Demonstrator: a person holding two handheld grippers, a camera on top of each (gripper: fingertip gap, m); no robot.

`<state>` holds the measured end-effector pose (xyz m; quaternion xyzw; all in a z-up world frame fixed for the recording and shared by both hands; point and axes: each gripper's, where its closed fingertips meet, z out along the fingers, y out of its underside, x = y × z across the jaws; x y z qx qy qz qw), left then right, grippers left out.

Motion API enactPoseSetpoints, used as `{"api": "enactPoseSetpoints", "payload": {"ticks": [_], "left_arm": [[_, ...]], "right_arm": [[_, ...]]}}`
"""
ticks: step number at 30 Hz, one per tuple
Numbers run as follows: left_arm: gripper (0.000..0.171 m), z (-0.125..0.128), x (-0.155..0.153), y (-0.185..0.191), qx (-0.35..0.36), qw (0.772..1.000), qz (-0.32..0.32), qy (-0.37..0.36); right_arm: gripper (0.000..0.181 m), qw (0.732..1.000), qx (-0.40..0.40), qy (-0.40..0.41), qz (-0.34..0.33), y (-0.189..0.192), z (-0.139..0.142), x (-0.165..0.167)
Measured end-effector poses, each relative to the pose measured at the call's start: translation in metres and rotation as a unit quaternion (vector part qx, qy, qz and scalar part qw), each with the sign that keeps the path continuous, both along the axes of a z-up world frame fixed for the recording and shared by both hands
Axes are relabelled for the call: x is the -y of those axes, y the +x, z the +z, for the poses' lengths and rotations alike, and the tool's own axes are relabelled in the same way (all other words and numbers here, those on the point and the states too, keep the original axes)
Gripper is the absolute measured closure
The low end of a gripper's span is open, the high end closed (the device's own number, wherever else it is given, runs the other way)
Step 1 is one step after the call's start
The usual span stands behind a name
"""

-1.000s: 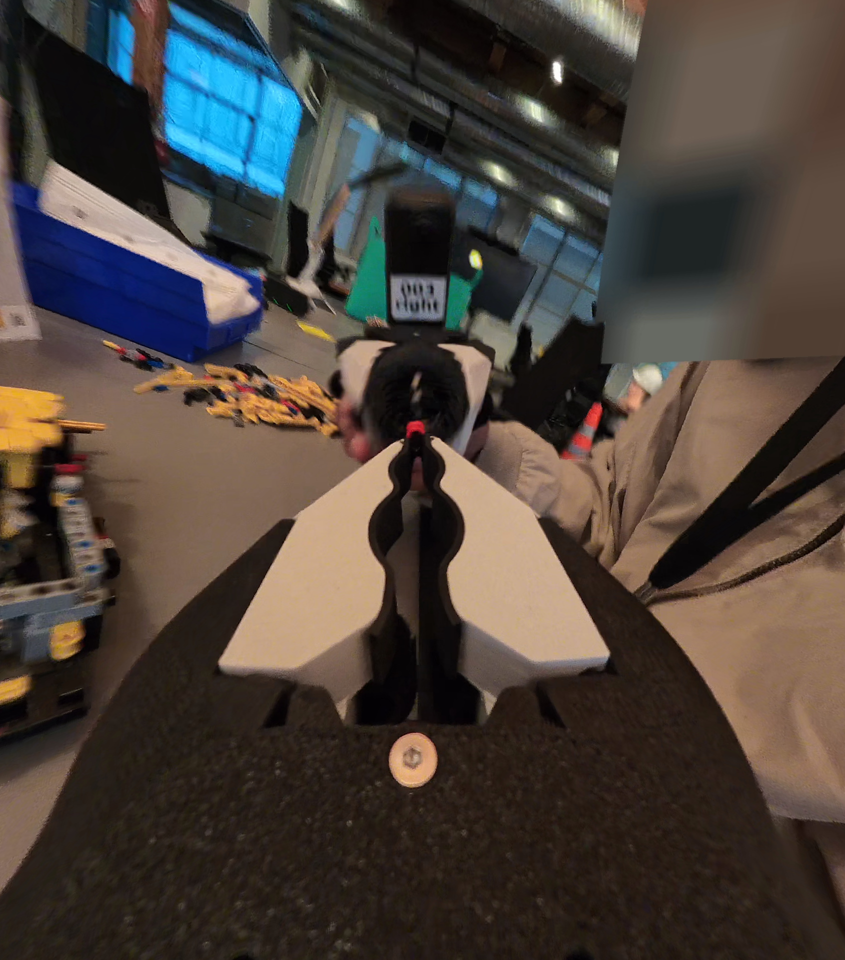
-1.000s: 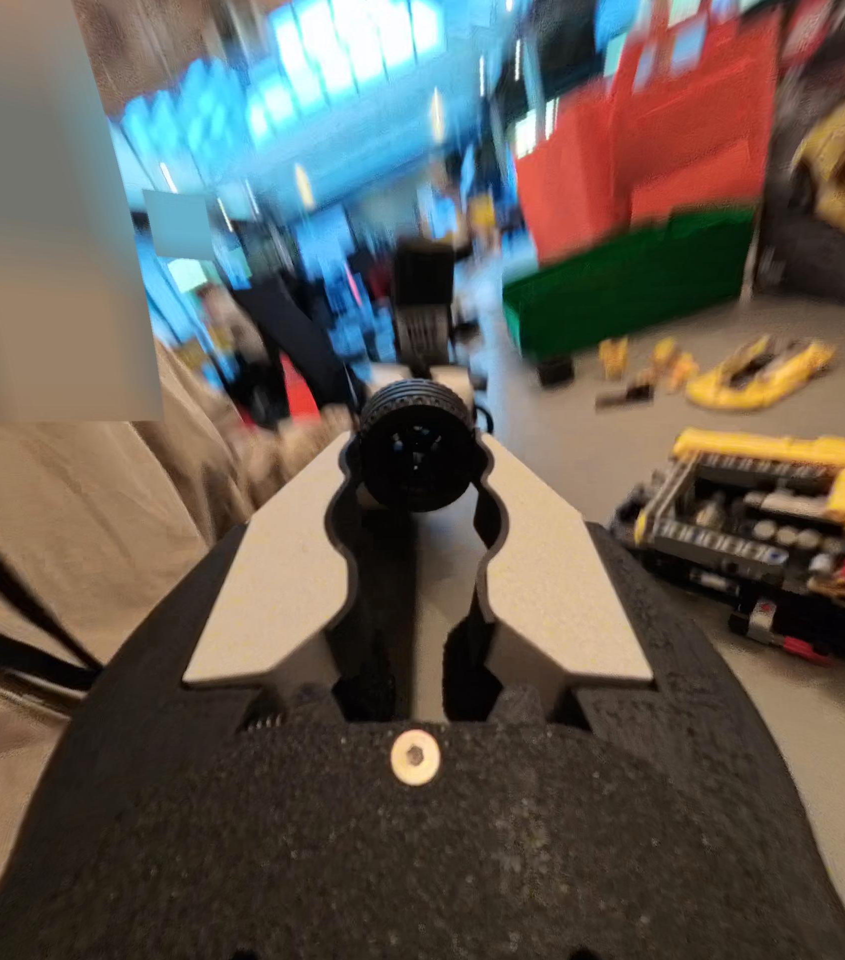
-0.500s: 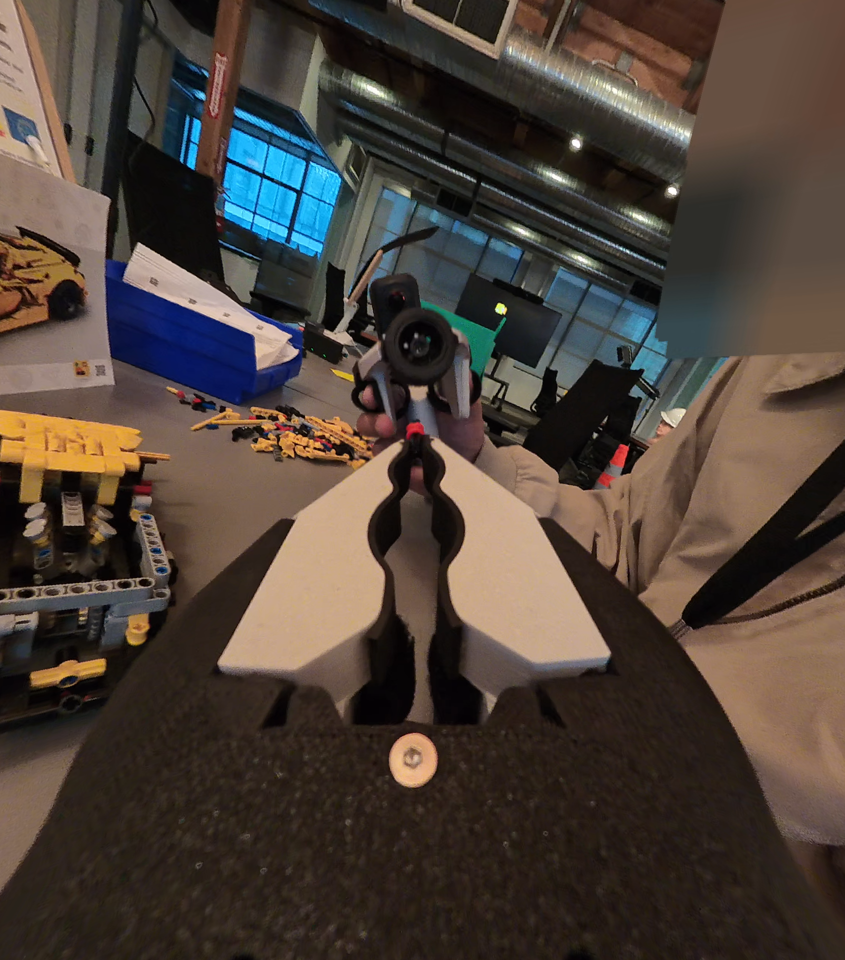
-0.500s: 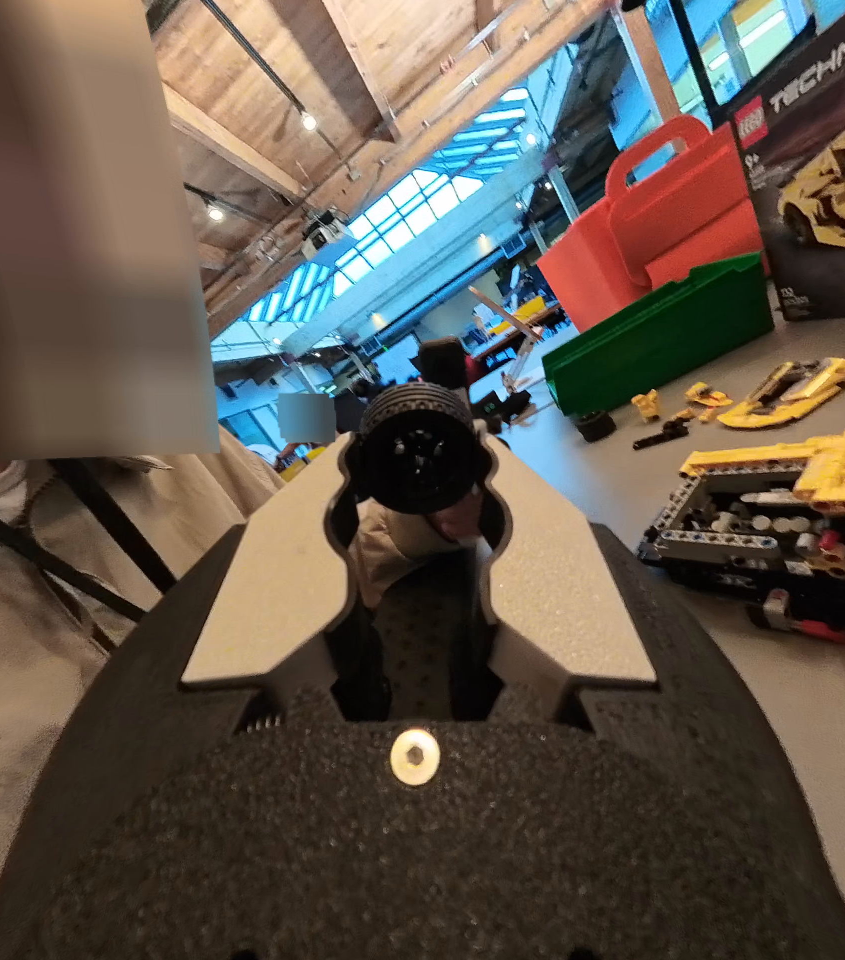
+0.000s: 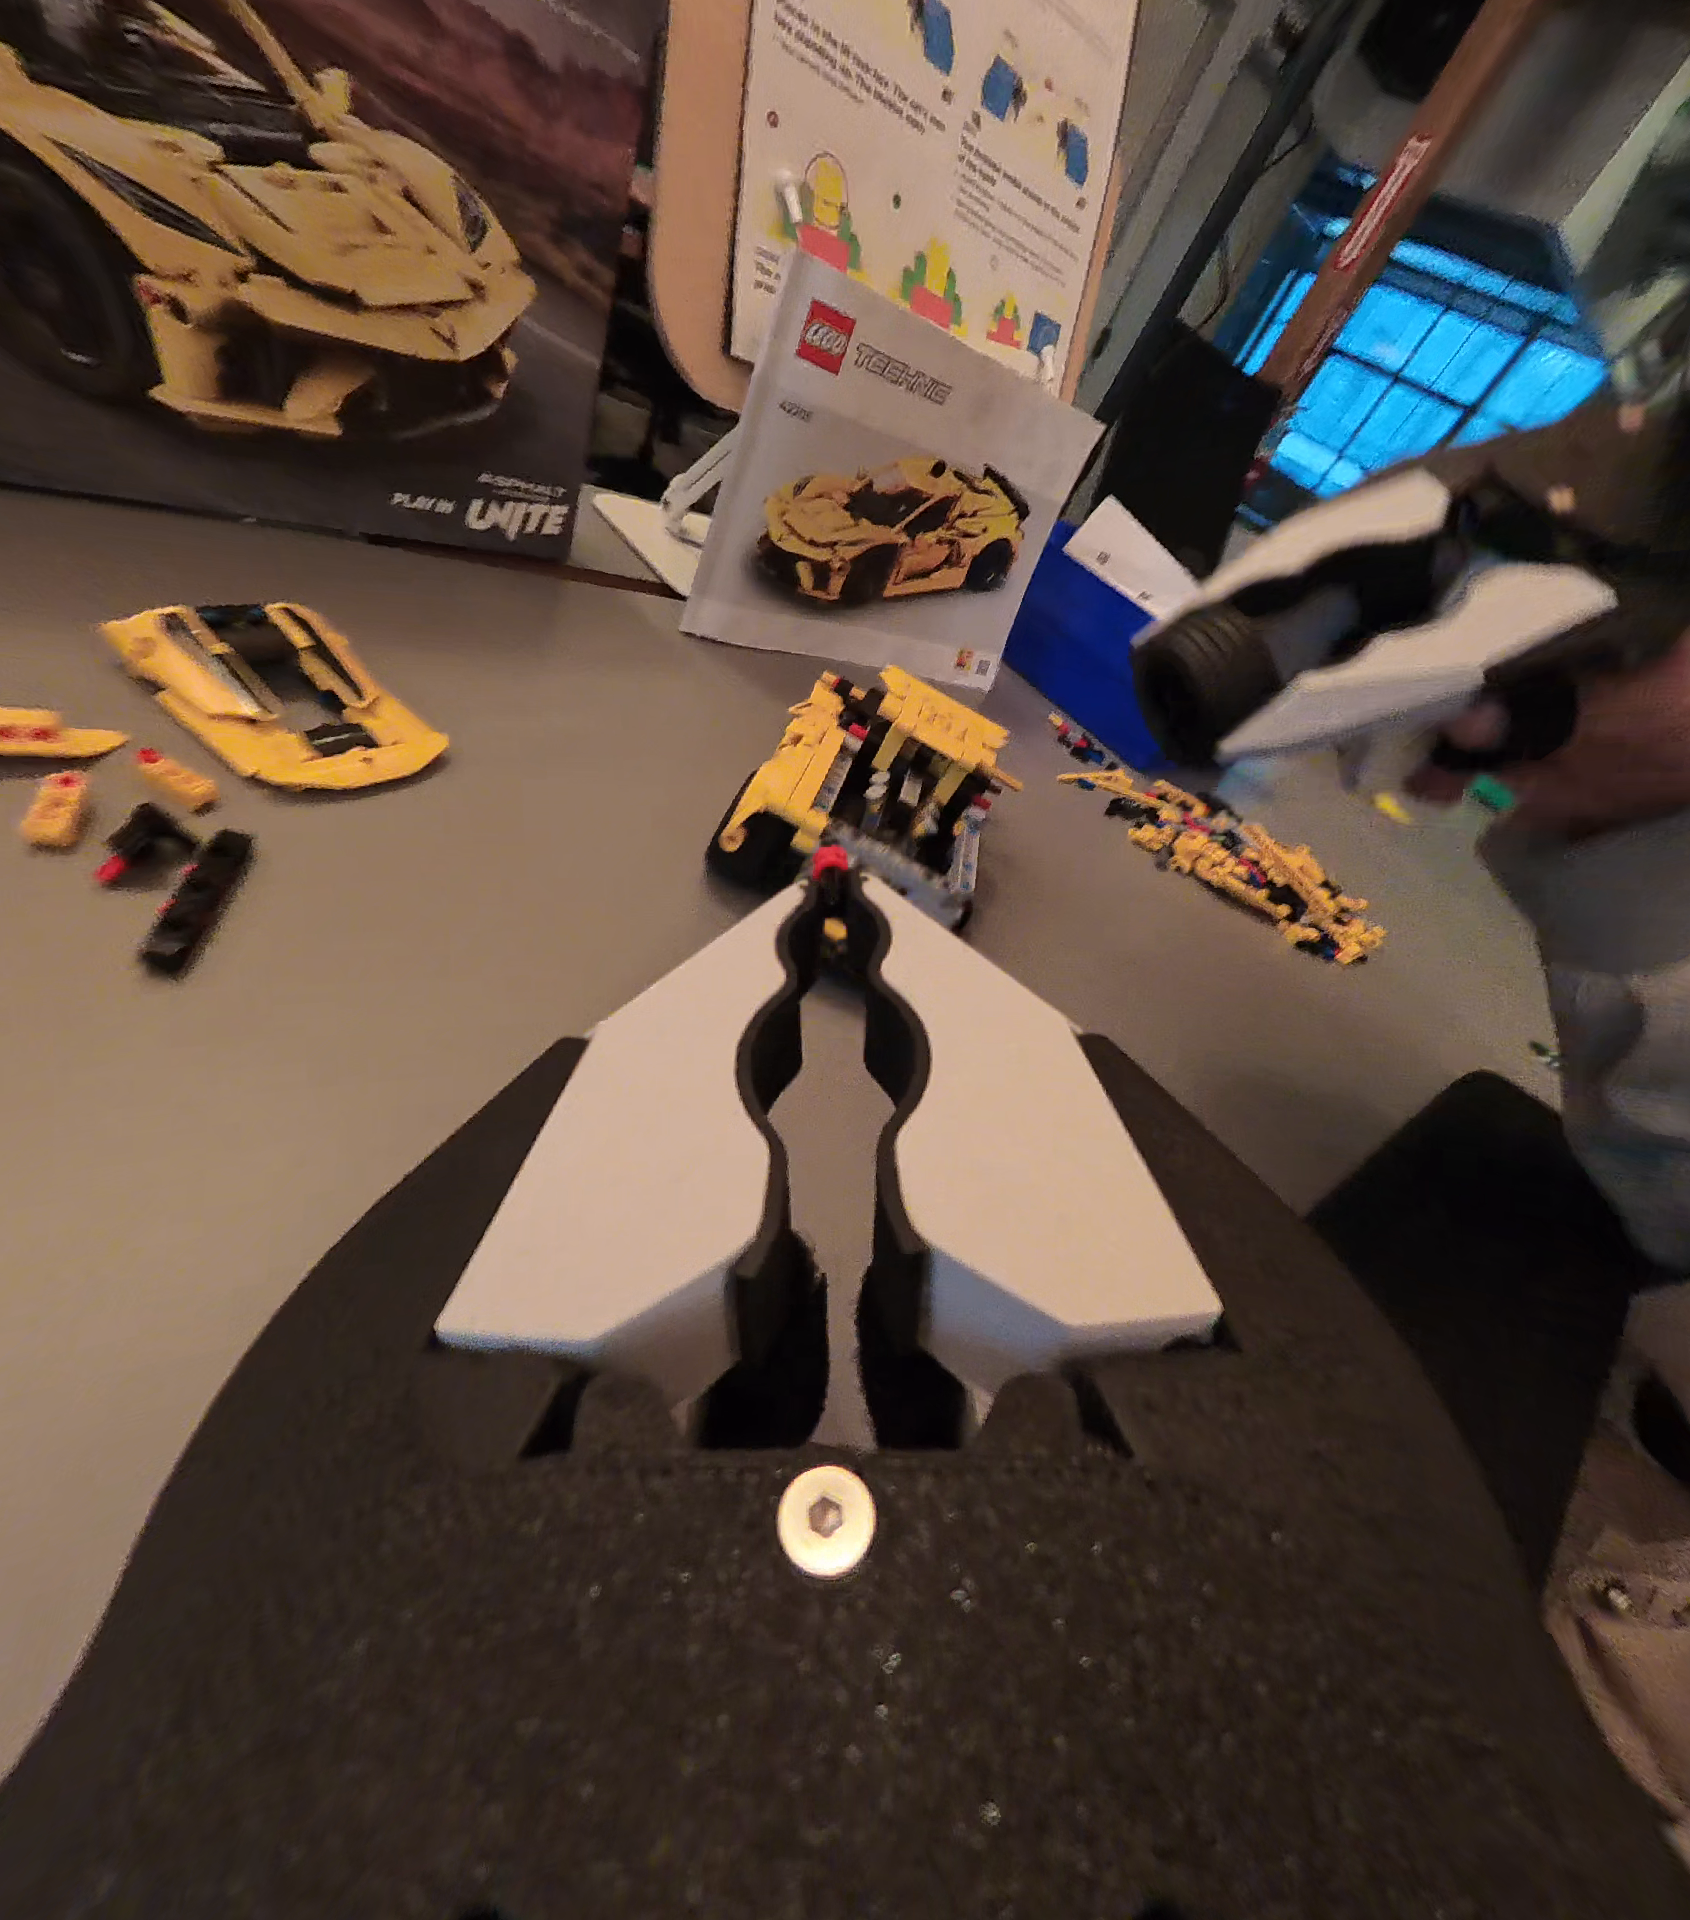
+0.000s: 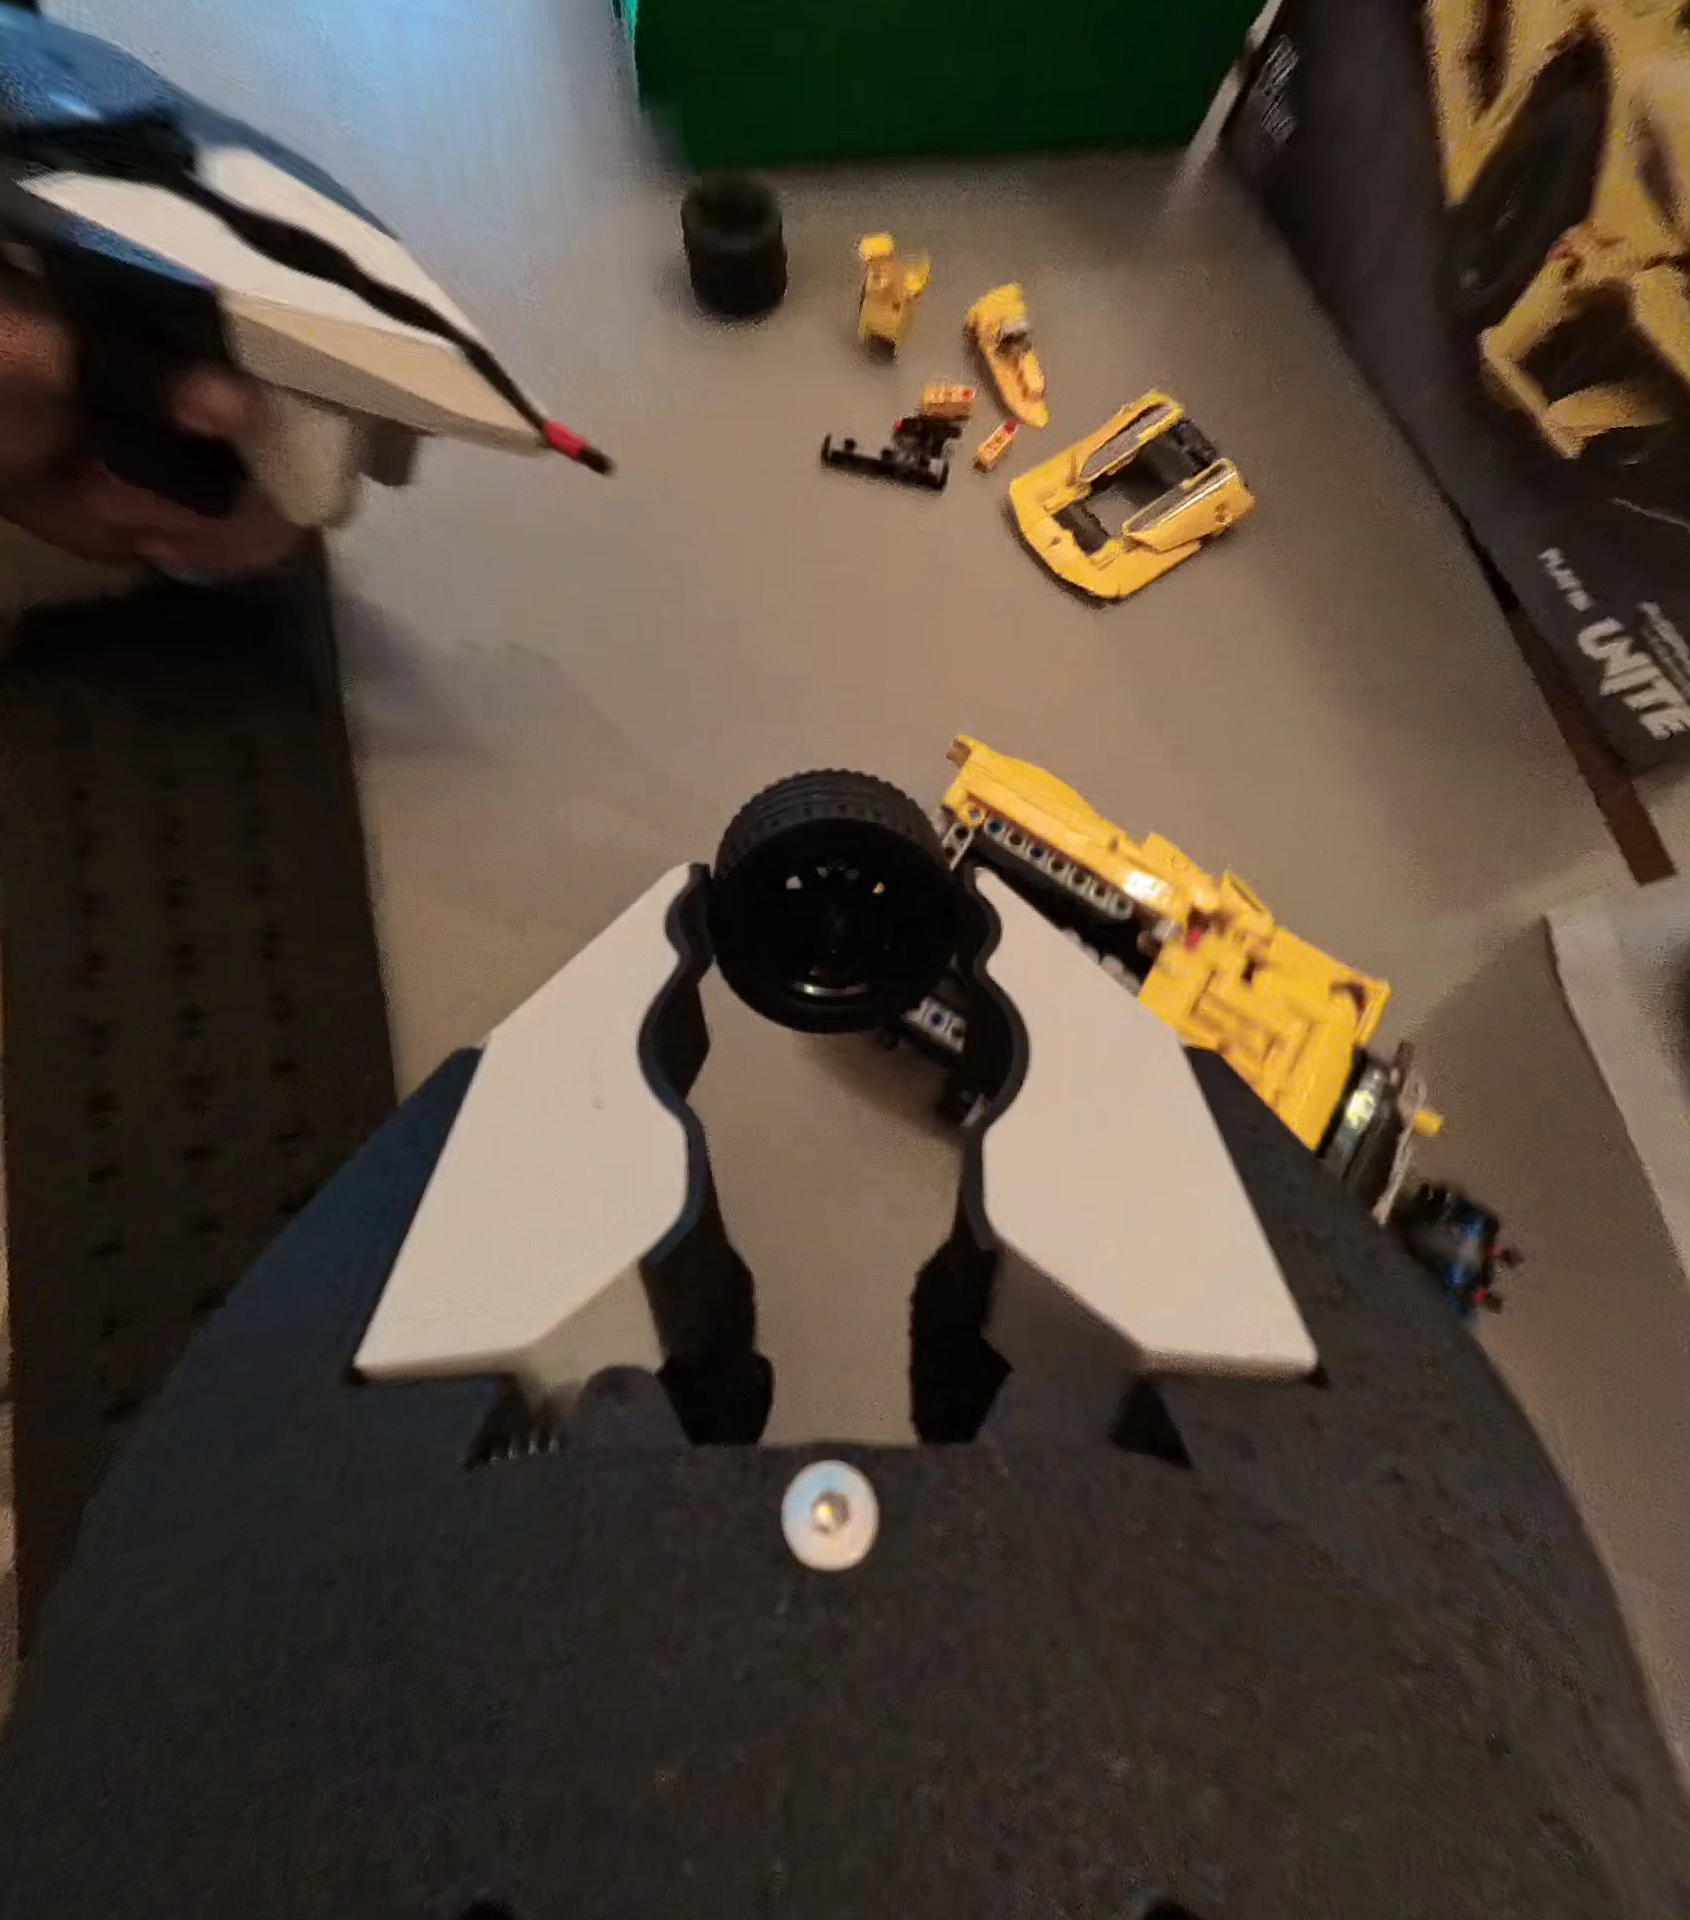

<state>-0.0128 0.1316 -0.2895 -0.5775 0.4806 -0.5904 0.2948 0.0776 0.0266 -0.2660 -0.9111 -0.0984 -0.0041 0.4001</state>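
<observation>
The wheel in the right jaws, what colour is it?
The wheel is black all over; right wrist view shows it best.

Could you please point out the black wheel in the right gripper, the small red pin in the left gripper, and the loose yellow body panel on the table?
black wheel [image 6: 833, 914], right wrist view, on its dark hub.
red pin [image 5: 828, 860], left wrist view, on its red tip.
yellow body panel [image 6: 1127, 511], right wrist view, on its middle.

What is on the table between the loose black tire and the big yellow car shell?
In the right wrist view, small yellow pieces and a black bar piece lie between the tire and the shell.
</observation>
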Motion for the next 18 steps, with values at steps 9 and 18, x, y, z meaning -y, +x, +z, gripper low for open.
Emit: {"api": "enactPoseSetpoints", "payload": {"ticks": [9,18], "left_arm": [[0.169,-0.018,-0.094,-0.097,-0.015,0.991,0.132,-0.013],[0.169,-0.022,-0.12,-0.131,0.003,0.988,0.151,-0.041]], "right_arm": [[0.136,0.973,0.02,-0.165,0.159,-0.078,-0.095,-0.21],[0.135,0.956,0.114,-0.234,0.137,-0.07,-0.14,-0.293]]}}
